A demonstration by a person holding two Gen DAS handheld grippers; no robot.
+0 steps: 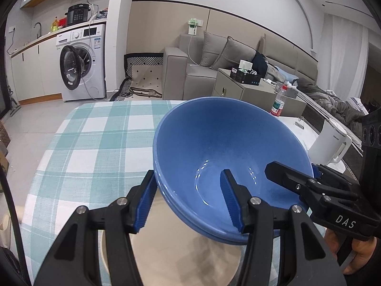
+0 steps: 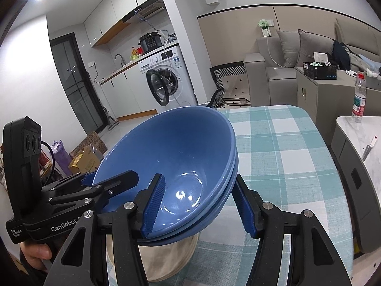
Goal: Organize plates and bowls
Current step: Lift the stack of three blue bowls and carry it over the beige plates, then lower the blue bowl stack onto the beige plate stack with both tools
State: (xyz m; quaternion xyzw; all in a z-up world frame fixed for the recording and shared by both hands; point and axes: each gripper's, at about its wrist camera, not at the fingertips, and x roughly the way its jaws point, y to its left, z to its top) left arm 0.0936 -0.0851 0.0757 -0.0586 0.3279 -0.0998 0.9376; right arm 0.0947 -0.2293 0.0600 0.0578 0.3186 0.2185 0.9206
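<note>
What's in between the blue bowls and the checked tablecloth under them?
A beige plate lies on the tablecloth, right under the stacked blue bowls. Both wrist views show it below them; whether the bowls touch it is unclear.

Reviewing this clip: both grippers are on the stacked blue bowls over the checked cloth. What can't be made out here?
- How many blue bowls are nested: both views show rim lines only; the top bowl hides the rest.
- The beige plate below: both views, covered by bowls and the left gripper, cut by the bottom edge.
- Whether the bowls touch the plate: contact hidden.
- Right gripper outer pad's contact: behind the bowl wall.
- Bottle label: too small.
</note>
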